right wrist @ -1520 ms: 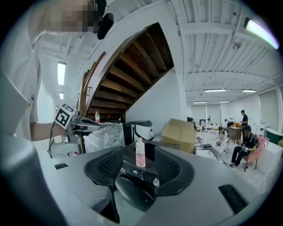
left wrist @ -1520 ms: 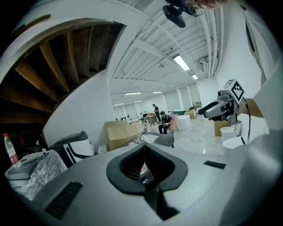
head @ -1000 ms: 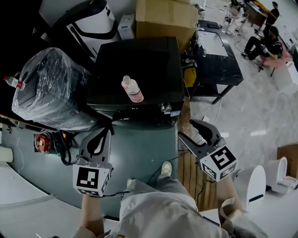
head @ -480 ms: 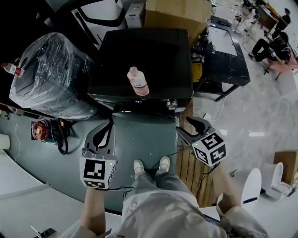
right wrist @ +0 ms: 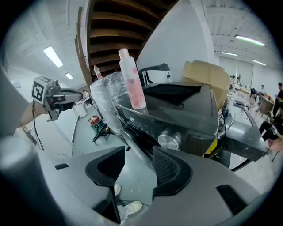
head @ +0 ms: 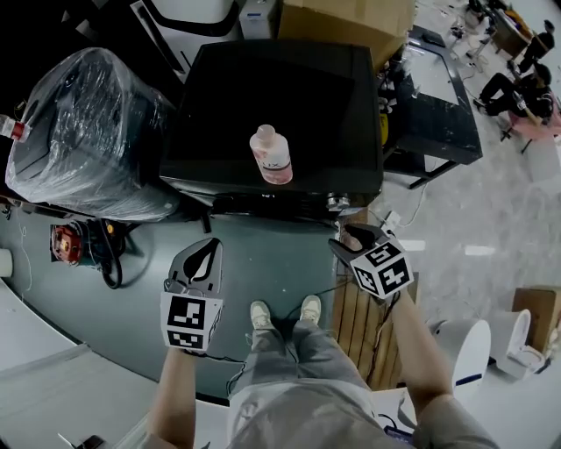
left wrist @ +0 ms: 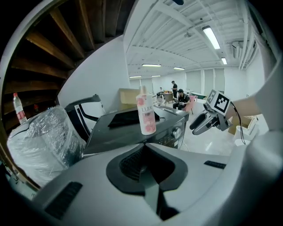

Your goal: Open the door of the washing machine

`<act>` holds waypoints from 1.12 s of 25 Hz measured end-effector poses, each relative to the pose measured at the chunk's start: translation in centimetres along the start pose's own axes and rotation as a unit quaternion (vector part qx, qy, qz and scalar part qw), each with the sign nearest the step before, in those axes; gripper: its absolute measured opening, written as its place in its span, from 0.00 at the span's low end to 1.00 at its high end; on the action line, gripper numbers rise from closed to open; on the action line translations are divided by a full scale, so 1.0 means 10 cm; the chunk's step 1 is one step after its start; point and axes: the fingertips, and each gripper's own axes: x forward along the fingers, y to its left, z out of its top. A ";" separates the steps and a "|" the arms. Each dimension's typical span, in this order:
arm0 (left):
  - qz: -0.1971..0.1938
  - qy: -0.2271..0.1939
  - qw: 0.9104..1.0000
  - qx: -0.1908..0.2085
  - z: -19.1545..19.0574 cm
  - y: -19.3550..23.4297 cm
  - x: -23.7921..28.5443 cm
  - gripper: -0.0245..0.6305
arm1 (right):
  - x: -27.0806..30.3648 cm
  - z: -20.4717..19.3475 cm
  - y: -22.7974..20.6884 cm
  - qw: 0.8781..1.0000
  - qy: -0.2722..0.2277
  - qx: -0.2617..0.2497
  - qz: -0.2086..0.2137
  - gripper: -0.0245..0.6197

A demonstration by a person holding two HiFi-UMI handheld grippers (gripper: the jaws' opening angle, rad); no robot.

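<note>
Bottle [head: 270,154] atop washing machine [head: 302,83], wrapped bundle [head: 86,131] beside

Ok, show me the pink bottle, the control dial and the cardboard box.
pink bottle [head: 271,160]: head view, mid body.
control dial [right wrist: 169,140]: right gripper view, front face.
cardboard box [head: 346,22]: head view, top surface.

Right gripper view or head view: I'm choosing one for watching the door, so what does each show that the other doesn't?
Only the right gripper view: the gap between the jaws of the right gripper, closing with nothing between them, and the ceiling lights. Only the head view: the wooden pallet and that gripper's marker cube. Both: the pink bottle standing on the washing machine, and its knob.
</note>
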 end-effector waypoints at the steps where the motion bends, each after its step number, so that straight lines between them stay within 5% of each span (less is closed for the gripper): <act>1: -0.001 0.007 1.000 -0.002 -0.09 0.02 0.06 0.07 | 0.11 -0.04 -0.02 1.000 0.007 0.008 0.003 0.38; 10: -0.031 0.053 0.998 -0.011 -0.71 0.00 0.53 0.07 | 0.88 -0.38 -0.24 0.999 0.050 0.018 0.006 0.38; 19: -0.049 0.086 0.995 -0.016 -1.20 0.00 0.82 0.07 | 1.43 -0.80 -0.47 0.995 0.092 -0.028 0.009 0.34; 28: -0.068 0.105 0.992 -0.030 -1.53 -0.06 1.04 0.07 | 1.82 -0.99 -0.61 0.994 0.110 0.014 0.011 0.34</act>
